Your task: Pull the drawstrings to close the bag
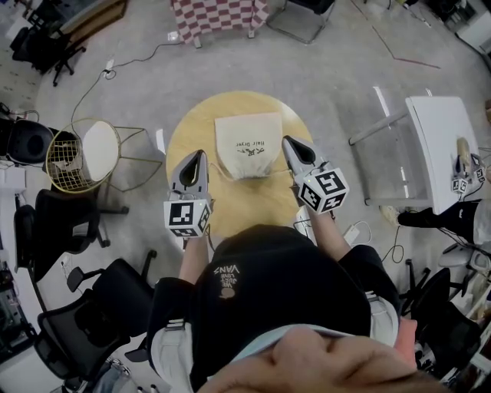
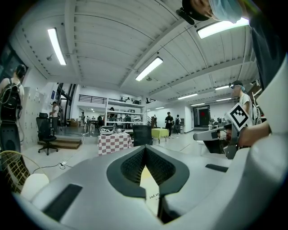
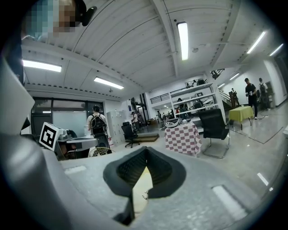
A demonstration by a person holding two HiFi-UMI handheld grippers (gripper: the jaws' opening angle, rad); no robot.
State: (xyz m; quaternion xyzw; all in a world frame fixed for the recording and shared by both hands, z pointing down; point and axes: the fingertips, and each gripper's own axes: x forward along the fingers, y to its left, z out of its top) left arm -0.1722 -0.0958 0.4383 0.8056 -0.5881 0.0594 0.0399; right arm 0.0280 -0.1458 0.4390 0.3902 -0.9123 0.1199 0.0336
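A cream drawstring bag [image 1: 247, 144] with dark print lies on the round wooden table [image 1: 230, 203], its gathered mouth towards me. A thin drawstring [image 1: 219, 172] runs from the mouth out to the left, and another drawstring [image 1: 278, 174] runs out to the right. My left gripper [image 1: 201, 155] sits at the bag's left side and my right gripper [image 1: 287, 143] at its right side. Each has its jaws closed where a string ends. In the left gripper view the left gripper [image 2: 145, 148] has its tips together, and cream cloth [image 2: 150, 188] shows below. The right gripper [image 3: 145, 149] looks the same in its own view.
A wire basket [image 1: 73, 160] with a white cushion stands left of the table. A white table [image 1: 443, 146] and a second marker cube [image 1: 460, 184] are at the right. Black office chairs [image 1: 73, 303] stand at the lower left. A checkered table [image 1: 219, 15] is at the back.
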